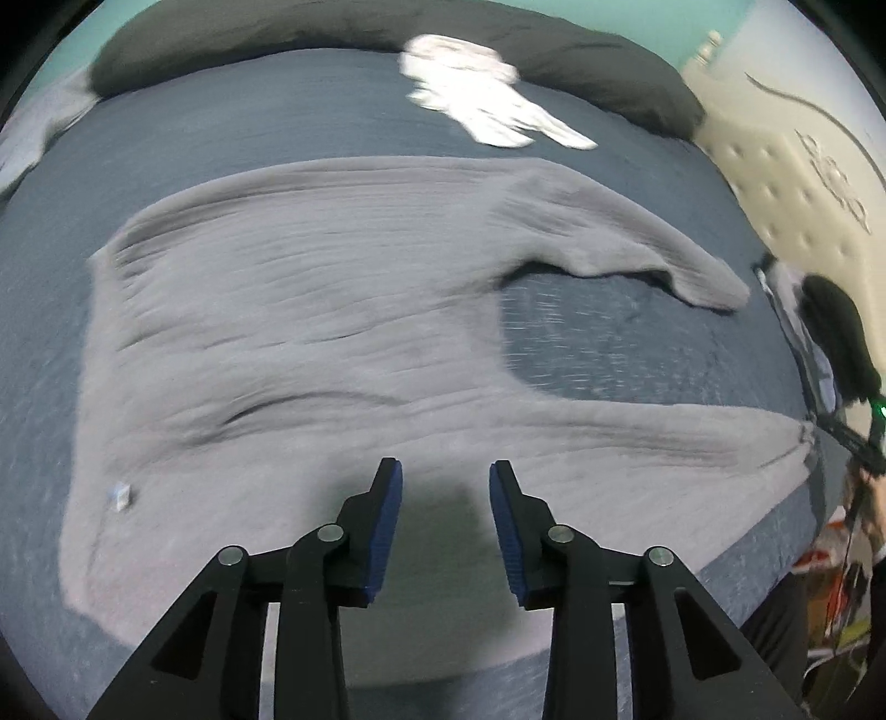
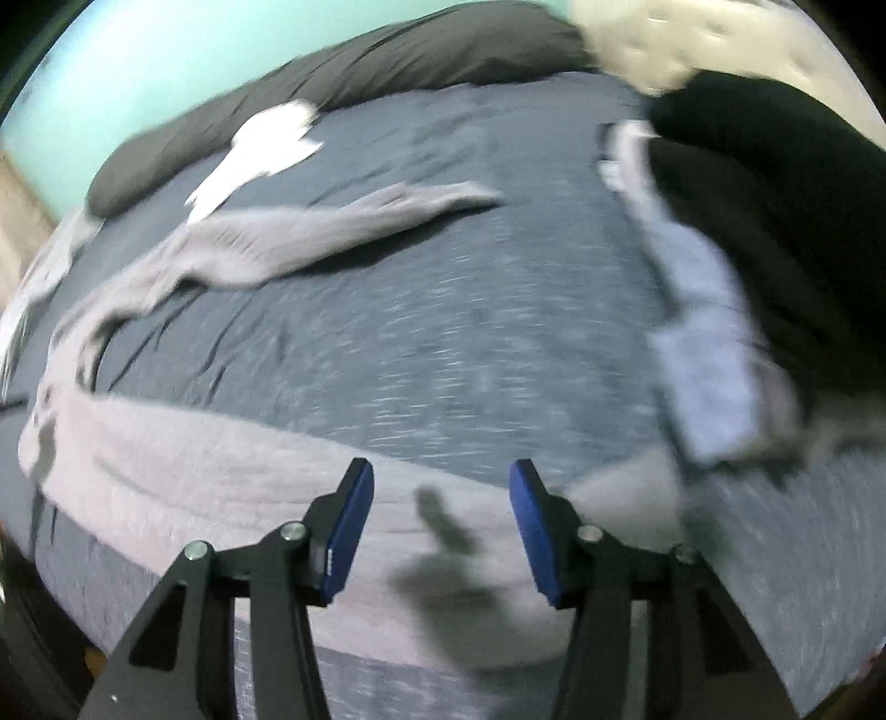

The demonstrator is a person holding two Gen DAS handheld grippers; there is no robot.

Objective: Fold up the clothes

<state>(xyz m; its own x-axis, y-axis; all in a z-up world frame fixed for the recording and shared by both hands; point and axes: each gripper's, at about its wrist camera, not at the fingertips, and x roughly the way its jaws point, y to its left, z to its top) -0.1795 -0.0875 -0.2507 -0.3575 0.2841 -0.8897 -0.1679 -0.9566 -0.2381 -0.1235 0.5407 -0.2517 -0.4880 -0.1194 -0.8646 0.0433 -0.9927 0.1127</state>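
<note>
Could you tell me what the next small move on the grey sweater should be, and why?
Probably lower the right gripper onto the near sleeve and close: both sleeves lie spread across the bed, the grey sweater is unfolded, and both grippers are open and empty.

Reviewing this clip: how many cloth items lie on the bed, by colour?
Grey: 1, the sweater
White: 1, the crumpled garment
Pale blue-white: 1, the folded piece
Dark: 1, the long pillow
Total: 4
</note>
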